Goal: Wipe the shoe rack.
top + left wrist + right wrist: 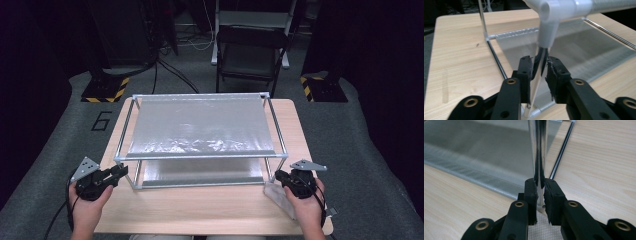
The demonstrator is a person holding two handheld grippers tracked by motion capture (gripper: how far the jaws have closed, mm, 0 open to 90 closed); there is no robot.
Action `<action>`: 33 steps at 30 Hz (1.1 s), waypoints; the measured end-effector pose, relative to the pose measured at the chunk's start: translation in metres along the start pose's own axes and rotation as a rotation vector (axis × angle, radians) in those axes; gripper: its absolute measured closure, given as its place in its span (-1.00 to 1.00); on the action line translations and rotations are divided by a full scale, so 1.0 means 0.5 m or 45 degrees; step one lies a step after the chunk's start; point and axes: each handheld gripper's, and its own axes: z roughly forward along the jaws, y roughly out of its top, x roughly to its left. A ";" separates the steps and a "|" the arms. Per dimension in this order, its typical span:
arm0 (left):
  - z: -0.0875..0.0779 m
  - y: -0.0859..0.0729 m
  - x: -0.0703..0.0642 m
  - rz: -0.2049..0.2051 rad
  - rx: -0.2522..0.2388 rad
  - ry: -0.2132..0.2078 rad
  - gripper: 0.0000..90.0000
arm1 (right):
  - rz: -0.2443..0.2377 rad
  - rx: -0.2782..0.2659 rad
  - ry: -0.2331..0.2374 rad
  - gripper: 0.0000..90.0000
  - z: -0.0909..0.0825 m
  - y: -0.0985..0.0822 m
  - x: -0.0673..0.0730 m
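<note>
Each front upright post of the rack (200, 156) stands vertically between jaws; the left gripper (539, 68) and right gripper (540, 187) are pinched on their posts

The high view looks forward and down from above the person's side, far enough back to take in the whole wooden counter (200, 210), the metal-framed rack (200, 125) on it, and a chair (250, 55) beyond. The left gripper view sits low and close, facing along its own tongs (539, 72) at the rack's near corner post (541, 62) and across the counter. The right gripper view is as near, facing another upright post (538, 150). All three share the rack's near edge and the wooden surface around it.
</note>
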 end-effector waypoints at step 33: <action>-0.031 -0.039 -0.020 -0.007 -0.026 -0.016 0.75 | 0.027 -0.032 -0.079 0.21 0.046 0.009 0.029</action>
